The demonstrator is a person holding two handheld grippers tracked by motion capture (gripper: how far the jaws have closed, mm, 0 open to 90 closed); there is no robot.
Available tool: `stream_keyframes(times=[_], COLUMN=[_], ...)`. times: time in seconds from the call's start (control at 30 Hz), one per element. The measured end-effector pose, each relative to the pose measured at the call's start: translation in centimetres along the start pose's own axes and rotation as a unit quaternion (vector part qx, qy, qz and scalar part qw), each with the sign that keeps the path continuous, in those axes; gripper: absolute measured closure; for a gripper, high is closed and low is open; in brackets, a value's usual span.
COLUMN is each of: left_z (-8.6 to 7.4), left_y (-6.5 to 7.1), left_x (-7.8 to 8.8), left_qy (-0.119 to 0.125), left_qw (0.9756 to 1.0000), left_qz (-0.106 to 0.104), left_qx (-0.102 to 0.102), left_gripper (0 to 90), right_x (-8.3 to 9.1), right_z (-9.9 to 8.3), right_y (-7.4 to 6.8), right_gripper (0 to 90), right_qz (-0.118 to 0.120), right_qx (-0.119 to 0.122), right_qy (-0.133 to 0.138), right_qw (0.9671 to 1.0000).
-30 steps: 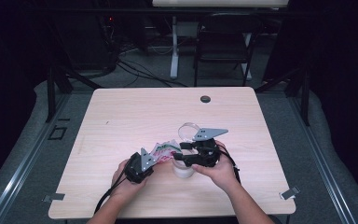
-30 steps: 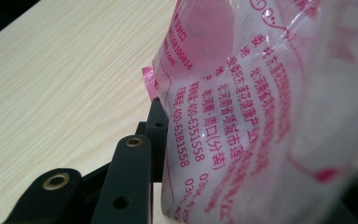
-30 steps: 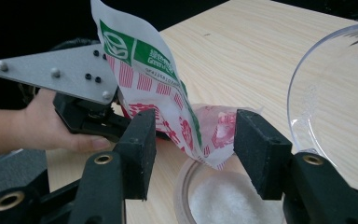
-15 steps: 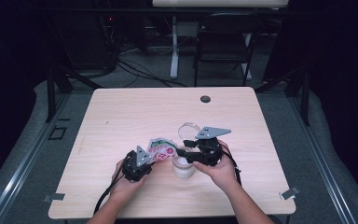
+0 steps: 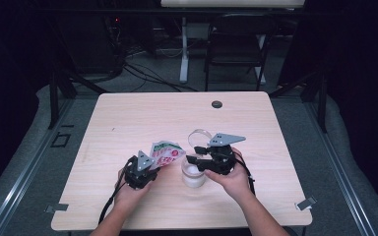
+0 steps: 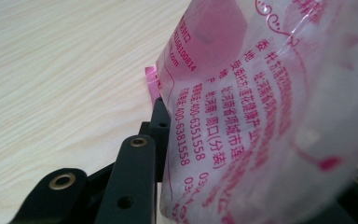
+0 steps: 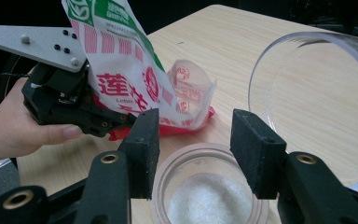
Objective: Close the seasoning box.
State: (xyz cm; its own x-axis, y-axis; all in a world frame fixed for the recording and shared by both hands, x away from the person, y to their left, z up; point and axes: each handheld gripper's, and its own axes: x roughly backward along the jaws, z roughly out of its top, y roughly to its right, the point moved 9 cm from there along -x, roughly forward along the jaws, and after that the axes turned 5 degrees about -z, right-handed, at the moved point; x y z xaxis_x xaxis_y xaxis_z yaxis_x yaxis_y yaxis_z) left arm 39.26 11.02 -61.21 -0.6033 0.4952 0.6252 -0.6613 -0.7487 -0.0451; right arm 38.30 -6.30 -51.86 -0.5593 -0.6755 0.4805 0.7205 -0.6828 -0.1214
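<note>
- So my left gripper (image 5: 150, 164) is clamped on the pink packet (image 5: 167, 152), just left of the jar (image 5: 193, 175).
- My right gripper (image 7: 193, 140) straddles the jar's rim, jaws apart.
- The packet's mouth must tip right.

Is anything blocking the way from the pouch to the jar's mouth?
Nothing visible blocks it. The pouch, held in the left gripper, sits beside the open jar; the right gripper straddles the jar's rim, leaving its mouth uncovered.

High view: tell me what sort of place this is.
Probably a lab or studio set up for recording: a bare wooden table ringed by dark curtains, loose cables on the floor, and a folding chair behind.
</note>
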Motion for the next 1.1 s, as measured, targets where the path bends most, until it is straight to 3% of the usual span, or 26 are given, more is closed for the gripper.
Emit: stream_keyframes(times=[0.17,0.3,0.43,0.63,0.73,0.87,1.1], left_z=[0.2,0.2,0.1,-0.4,-1.0,-1.9,-3.4], left_y=[-1.3,-2.6,-4.1,-6.6,-7.9,-9.8,-12.3], left_x=[0.7,1.5,2.5,3.7,4.2,4.8,5.5], left_qy=[0.013,0.023,0.041,0.044,0.04,0.022,0.01], left_qw=[0.9997,0.9983,0.9953,0.9905,0.9867,0.9815,0.9706], left_qz=[0.011,0.02,0.034,0.073,0.097,0.145,0.18], left_qx=[0.02,0.049,0.081,0.108,0.125,0.123,0.16], left_gripper=[71.0,70.9,70.9,70.8,70.8,70.8,70.6], right_x=[0.1,0.0,0.0,0.0,0.0,0.0,0.0], right_z=[0.1,0.0,0.0,0.0,0.0,0.0,0.0], right_y=[0.0,0.0,0.0,0.0,0.0,0.1,0.1], right_gripper=[51.5,51.3,51.3,51.2,51.1,50.8,50.8], right_qz=[0.001,0.002,0.003,0.005,0.005,0.003,0.003], right_qx=[0.002,0.001,-0.001,-0.001,0.0,-0.001,-0.001], right_qy=[0.004,0.003,0.003,0.003,0.002,0.003,0.003], right_qw=[1.0,1.0,1.0,1.0,1.0,1.0,1.0])
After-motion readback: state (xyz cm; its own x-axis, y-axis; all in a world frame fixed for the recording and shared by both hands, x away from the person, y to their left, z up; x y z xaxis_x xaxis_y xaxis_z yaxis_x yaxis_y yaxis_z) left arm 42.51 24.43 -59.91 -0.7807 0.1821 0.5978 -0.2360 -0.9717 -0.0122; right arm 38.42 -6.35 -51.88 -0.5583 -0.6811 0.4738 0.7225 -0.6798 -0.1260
